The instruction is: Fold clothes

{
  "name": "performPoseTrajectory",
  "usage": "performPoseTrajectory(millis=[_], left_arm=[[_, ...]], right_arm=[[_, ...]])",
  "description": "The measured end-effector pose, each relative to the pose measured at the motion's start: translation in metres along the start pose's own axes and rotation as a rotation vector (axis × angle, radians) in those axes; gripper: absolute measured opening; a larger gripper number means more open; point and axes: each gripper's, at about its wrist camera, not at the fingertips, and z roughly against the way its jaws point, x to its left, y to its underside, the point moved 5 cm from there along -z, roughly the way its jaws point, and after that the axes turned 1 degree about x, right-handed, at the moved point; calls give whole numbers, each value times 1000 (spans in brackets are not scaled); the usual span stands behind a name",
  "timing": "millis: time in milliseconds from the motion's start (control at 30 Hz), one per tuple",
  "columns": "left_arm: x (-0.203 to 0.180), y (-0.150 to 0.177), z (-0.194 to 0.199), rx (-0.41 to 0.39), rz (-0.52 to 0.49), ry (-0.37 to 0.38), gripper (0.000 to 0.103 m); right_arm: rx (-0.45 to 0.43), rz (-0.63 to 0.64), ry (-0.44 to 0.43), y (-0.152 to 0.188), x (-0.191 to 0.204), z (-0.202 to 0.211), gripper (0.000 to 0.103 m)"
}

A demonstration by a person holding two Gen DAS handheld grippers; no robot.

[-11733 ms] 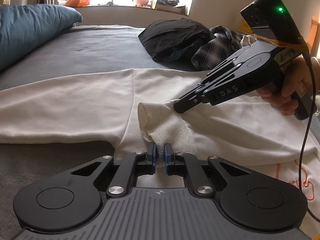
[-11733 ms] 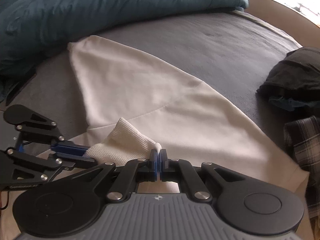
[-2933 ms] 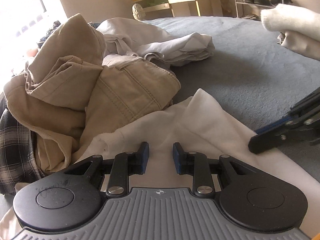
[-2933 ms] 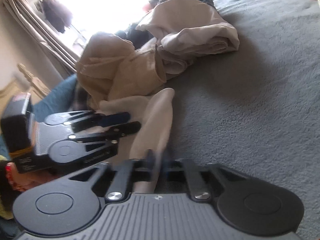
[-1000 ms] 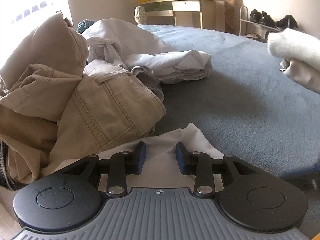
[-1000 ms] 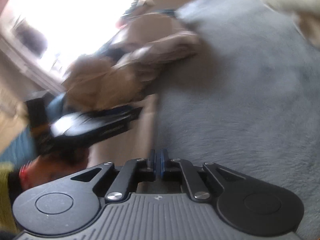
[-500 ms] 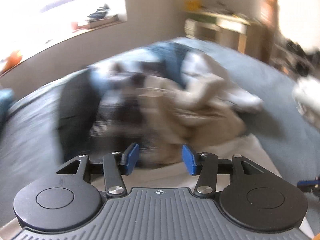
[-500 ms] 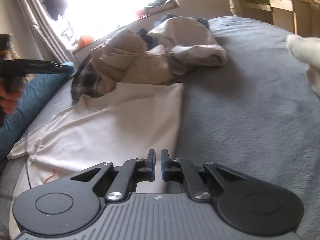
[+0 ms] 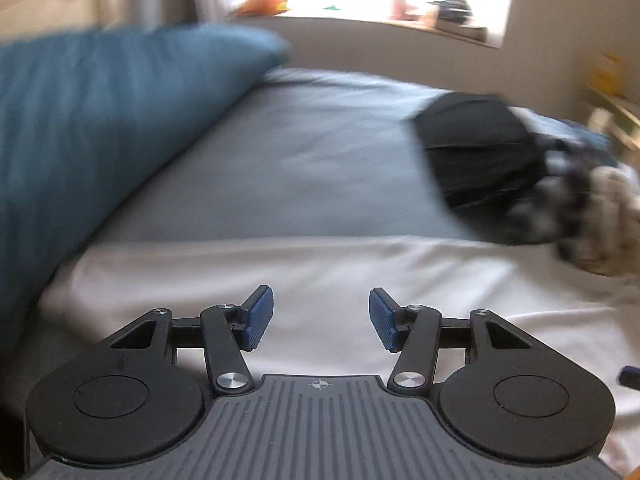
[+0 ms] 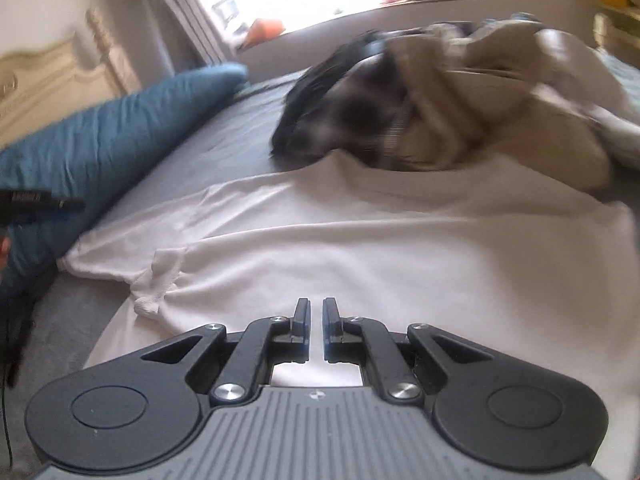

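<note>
While the white sweatshirt (image 10: 400,248) lies spread across centre frame on the grey bed (image 9: 288,152), the left gripper (image 9: 321,318), jaws opening and empty, hangs over it; right gripper (image 10: 316,330) nearly closed, empty; no legible writing.

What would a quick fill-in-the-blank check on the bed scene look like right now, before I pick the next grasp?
1. The garment spread flat on the grey bed is ____ in colour.
2. The pillow beside the white garment is ____.
3. Between the blue pads of the left gripper, whose jaws are opening, there is ____.
4. The right gripper is nearly ____, with no cloth between its fingers.

Missing words: white; blue; nothing; shut
</note>
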Motion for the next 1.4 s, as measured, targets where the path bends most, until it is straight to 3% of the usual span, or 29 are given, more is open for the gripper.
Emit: performPoseTrajectory(millis=[100,200,367,500,633,700,767,833,967,1067,1133,1267,1333,1400], left_arm=[[47,24,-13,31,183,5,53],[76,39,-23,47,285,9,53],[112,45,-38,55,415,-27,53],[148,43,-61,77,628,-46,55],[163,32,-75,22,710,-90,55],[162,25,-77,-6,689,-143,49],[160,23,-75,-38,687,-187,13],[159,22,-71,-63,689,-205,6],[128,8,-44,-183,511,-229,2],[80,-8,-15,-280,313,-137,1],[37,-12,8,-337,147,-26,1],[-51,5,41,-354,-163,188,1],[-91,23,44,-319,-300,254,2],[-117,41,36,-282,-364,282,2]], right_arm=[[11,6,29,-7,11,-24,9],[52,-21,37,-5,8,-46,23],[98,-11,52,6,4,-63,23],[107,-30,64,5,6,-65,23],[99,-40,70,6,6,-65,24],[98,-46,70,6,6,-65,24],[97,-54,69,5,6,-65,24],[94,-62,67,6,5,-65,24],[93,-64,67,6,5,-65,24],[92,-69,63,5,4,-65,24],[89,-72,60,6,4,-65,24],[81,-83,56,7,4,-64,25],[78,-90,53,7,3,-64,25],[74,-94,53,7,3,-64,25]])
